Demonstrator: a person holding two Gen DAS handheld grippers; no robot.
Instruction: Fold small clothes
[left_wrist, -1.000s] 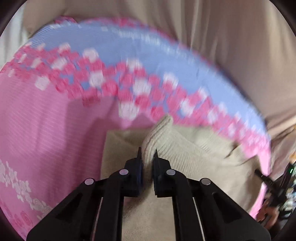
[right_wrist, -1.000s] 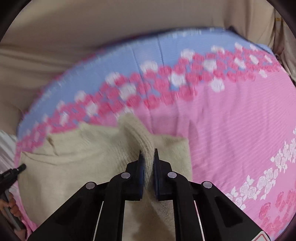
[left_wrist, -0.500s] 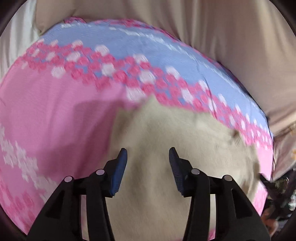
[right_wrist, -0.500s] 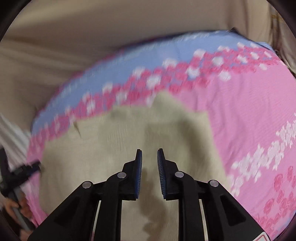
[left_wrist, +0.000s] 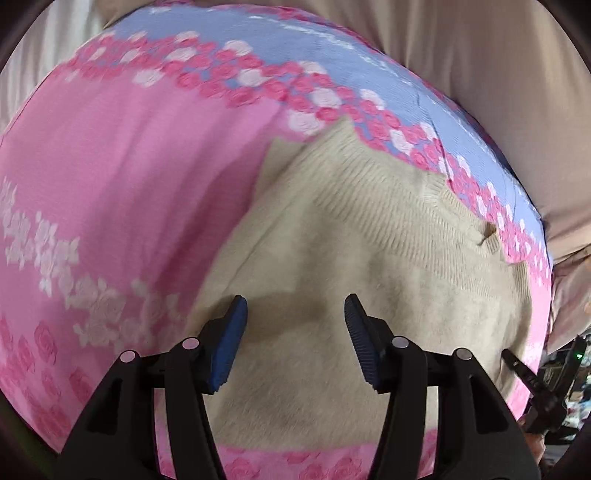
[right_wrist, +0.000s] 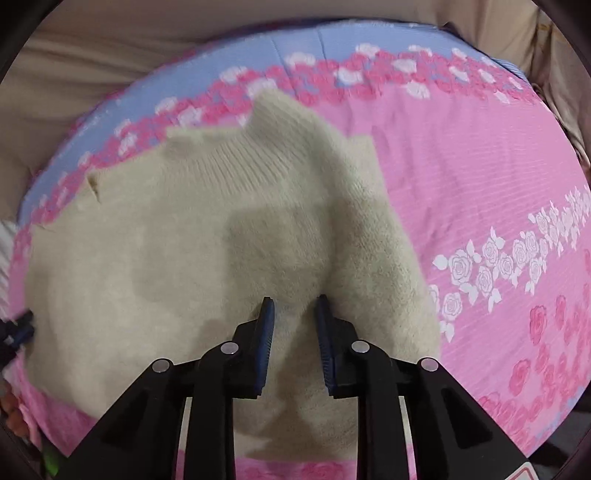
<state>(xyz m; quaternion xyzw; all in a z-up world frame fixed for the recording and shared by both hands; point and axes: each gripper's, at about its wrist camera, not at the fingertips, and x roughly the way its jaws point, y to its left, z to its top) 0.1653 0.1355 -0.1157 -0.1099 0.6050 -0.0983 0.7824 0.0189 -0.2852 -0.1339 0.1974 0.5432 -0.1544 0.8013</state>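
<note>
On the pink rose-print bedsheet (left_wrist: 122, 177), just below its blue band (right_wrist: 207, 74), lies a cream knitted sweater (left_wrist: 369, 258), its ribbed edge turned toward the blue strip and its body spread flat across the sheet.

A second ago both claws were pinched on a raised ridge of that knit, each holding a fold up off the sheet. Now the ridge is gone and the fabric lies down on itself. The left claw (left_wrist: 293, 332) has just been opening and stands about half spread, with only flat knit showing in the gap beneath it; nothing is gripped. The right claw (right_wrist: 293, 332) has also just been opening, though less far: its jaws stand a narrow way apart, above the sweater near its right-hand edge, and the pads do not appear to press on any cloth. In the left view the right claw's tip (left_wrist: 517, 365) pokes in at the lower right, near the sweater's far side.

By my reading, this is the release at the end of one fold: the lifted part has been carried over and let go. The sweater looks compact but still broad, so another fold probably remains. Thick, fuzzy knit like this may spring back a little or bunch at the ribbing.
</note>
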